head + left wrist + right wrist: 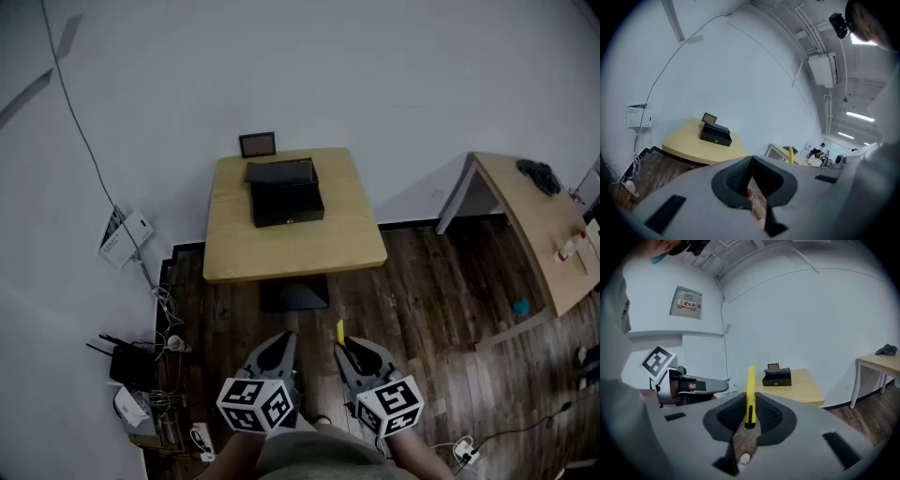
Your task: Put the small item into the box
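Box (pixel 286 197) on table (pixel 234 246); right claw (pixel 348 347) grips yellow item (pixel 750 392).

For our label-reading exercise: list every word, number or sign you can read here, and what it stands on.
Nothing reads clearly.
Wall box label: red print, too small to read.
Marker cubes: square patterns, no letters.
Black box, yellow item: no print seen.
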`<state>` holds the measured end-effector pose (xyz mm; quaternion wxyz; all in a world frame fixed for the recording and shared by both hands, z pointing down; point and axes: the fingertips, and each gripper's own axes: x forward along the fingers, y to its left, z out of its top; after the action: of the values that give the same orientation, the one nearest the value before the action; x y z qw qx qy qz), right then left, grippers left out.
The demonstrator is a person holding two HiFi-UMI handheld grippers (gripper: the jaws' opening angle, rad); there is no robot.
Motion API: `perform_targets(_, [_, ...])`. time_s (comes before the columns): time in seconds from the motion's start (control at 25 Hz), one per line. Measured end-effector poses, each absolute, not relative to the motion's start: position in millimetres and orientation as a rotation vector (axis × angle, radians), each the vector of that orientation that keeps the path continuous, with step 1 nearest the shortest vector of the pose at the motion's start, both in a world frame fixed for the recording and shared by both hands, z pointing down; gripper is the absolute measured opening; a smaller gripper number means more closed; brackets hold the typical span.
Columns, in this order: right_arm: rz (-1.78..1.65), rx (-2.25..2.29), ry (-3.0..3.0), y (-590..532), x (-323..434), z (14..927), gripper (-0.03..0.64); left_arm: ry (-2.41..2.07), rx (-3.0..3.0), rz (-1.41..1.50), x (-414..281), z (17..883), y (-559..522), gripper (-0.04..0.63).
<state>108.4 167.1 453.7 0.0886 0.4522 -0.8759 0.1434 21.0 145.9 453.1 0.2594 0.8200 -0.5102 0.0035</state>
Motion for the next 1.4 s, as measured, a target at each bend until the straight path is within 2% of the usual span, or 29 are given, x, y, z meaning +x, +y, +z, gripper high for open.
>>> perform_targets(0.2, [0.350,1.304,-2.613,227,97,429,0.051,-1.373,2.294,0.035,40,425,207,0.003])
perform_targets(0.48, [0.354,1.301,-2.668,257,89,429,0.051,-1.422,2.299,0.015,32,419,241,0.003])
perform_targets(1.04, [0.364,1.313,-2.747,255,107,415,0.051,-1.471,2.248,-0.012,36,426,258,0.003])
perform_targets(1.4, [0.376,1.259,-2.768,225,99,418,0.051,-1.488,2.223,-0.022,26,429,233,0.003])
